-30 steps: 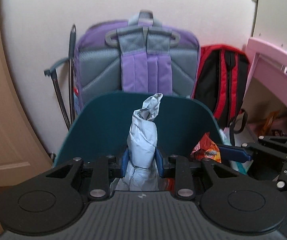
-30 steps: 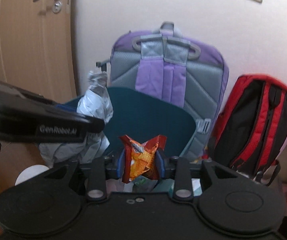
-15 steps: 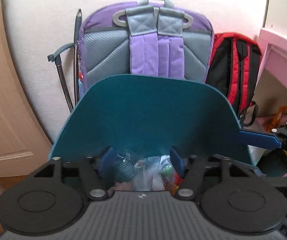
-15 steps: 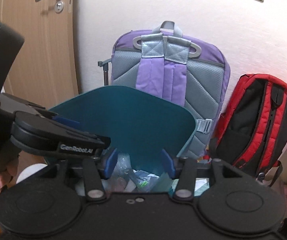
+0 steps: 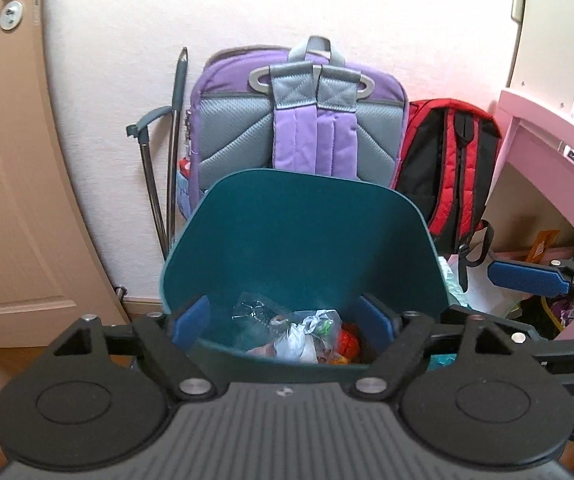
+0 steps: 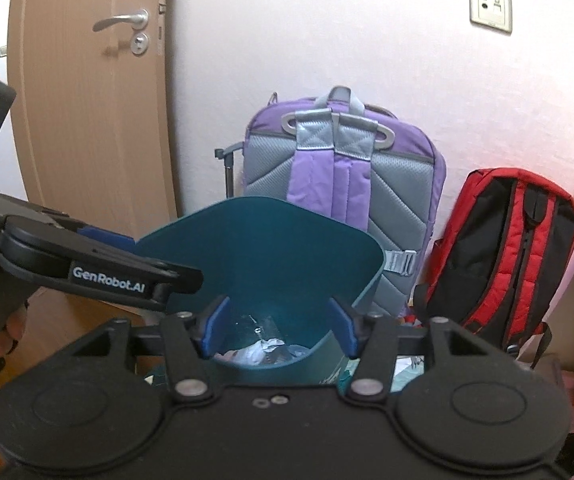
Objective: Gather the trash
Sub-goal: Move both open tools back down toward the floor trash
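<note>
Two tools just opened, both empty: left tool (image 5: 287, 320) and right tool (image 6: 279, 328) hang side by side above bin (image 5: 307, 232). Trash (image 5: 303, 336) lies below them at bin bottom; backpack (image 5: 307, 120) behind.

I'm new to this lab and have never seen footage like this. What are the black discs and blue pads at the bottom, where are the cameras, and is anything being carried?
No robot arm here: a person holds a pair of tongs in each hand, with a fisheye camera on each looking along its fingers. The black discs and blue pads are the tongs themselves. One picture looks along the left tongs, the other along the right tongs.

Both point down into a teal trash bin holding crumpled wrappers and plastic. Both tongs' jaws have just been opening and now hold nothing.

Behind the bin, a purple backpack and a red and black backpack stand against the wall, beside a wooden door.
</note>
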### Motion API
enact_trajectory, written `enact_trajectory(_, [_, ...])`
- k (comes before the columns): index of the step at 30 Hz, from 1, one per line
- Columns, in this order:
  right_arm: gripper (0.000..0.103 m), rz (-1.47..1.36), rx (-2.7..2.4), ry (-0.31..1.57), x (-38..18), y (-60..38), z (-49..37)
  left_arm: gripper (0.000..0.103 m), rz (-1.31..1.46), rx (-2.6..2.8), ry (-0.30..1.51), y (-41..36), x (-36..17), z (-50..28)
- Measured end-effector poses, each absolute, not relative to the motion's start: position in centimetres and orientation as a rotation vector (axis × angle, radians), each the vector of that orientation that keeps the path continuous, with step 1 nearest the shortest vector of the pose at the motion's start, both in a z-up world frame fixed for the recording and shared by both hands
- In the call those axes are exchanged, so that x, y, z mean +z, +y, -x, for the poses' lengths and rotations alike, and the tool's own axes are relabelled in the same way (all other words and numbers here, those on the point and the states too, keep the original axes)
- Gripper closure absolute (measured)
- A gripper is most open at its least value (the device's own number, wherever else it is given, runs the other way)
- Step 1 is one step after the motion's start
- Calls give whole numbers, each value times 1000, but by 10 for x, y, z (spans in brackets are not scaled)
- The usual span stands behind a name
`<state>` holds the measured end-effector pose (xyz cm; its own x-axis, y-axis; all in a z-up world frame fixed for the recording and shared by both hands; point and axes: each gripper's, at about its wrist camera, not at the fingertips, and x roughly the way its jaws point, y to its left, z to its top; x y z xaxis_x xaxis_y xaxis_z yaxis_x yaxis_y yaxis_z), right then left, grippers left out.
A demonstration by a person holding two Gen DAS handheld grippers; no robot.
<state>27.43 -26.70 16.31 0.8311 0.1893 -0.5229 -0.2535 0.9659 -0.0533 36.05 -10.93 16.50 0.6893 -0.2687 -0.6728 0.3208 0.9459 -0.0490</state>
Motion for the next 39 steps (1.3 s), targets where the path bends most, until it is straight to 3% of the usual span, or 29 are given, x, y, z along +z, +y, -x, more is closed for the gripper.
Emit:
enact_trajectory(6, [48, 119, 257, 527, 172, -260, -247, 21, -45, -345, 728, -93, 178, -332])
enact_trajectory(14, [47, 87, 314, 540, 168, -247, -216, 4, -26, -328, 739, -64, 176, -289])
enact_trajectory(20, [47, 70, 375, 594, 140, -232, -200, 0, 0, -310, 705, -29, 151, -259])
enact_trajectory(28, [47, 54, 447, 742, 58, -210, -205, 0, 45, -246, 779, 28, 70, -257])
enact_trajectory(39, [47, 73, 405, 971, -106, -179, -233, 0, -32, -152, 976, 84, -87, -290])
